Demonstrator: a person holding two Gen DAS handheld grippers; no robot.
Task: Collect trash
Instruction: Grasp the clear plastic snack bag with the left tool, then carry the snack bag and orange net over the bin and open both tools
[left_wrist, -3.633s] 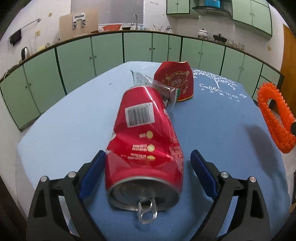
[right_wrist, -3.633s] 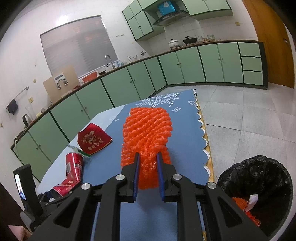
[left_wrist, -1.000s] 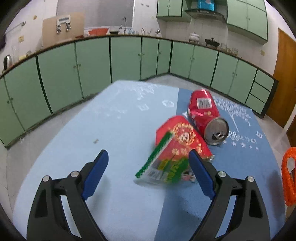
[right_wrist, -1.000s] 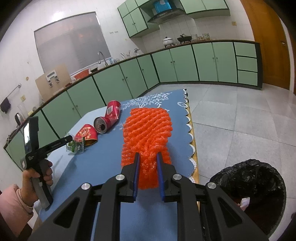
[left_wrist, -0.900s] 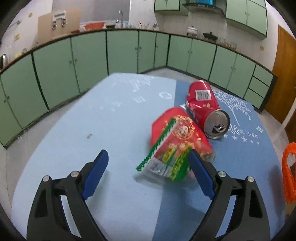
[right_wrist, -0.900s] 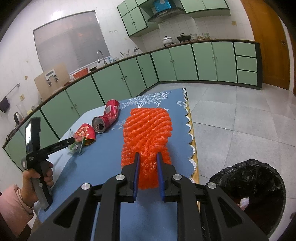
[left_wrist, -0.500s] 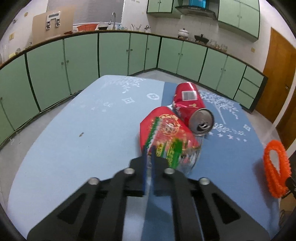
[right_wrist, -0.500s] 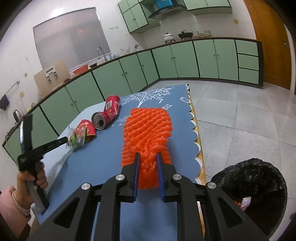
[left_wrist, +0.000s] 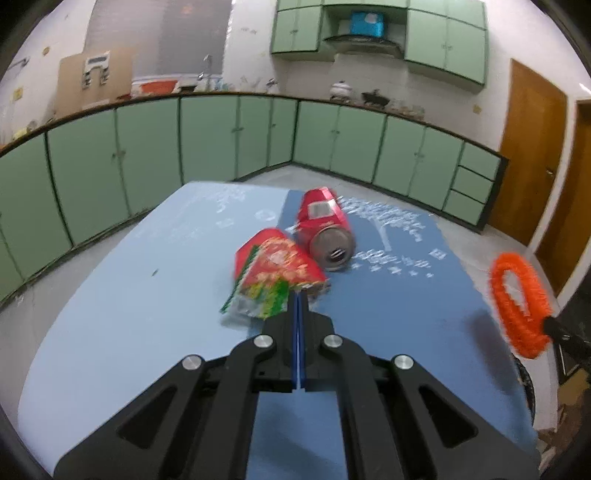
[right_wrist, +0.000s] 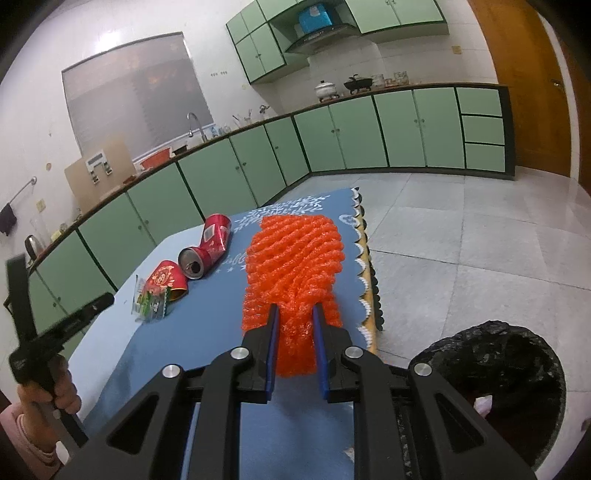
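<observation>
My left gripper (left_wrist: 298, 295) is shut on the edge of a green and clear snack wrapper (left_wrist: 258, 295), lifted just above the blue table (left_wrist: 129, 295). A red paper cup (left_wrist: 280, 258) lies on its side behind the wrapper, and a crushed red can (left_wrist: 325, 229) lies beyond it. My right gripper (right_wrist: 295, 314) is shut on an orange foam net (right_wrist: 293, 254), held over the table's right edge. The right wrist view also shows the wrapper (right_wrist: 149, 301), the cup (right_wrist: 166, 278), the can (right_wrist: 207, 247) and the left gripper (right_wrist: 74, 317).
A bin lined with a black bag (right_wrist: 495, 384) stands on the floor at the table's right side, below my right gripper. Green cabinets (left_wrist: 221, 140) run along the walls. A wooden door (left_wrist: 532, 158) is on the right.
My left gripper left the can, moved to the wrapper, closed on it and lifted it slightly. My right gripper keeps holding the orange net in much the same place.
</observation>
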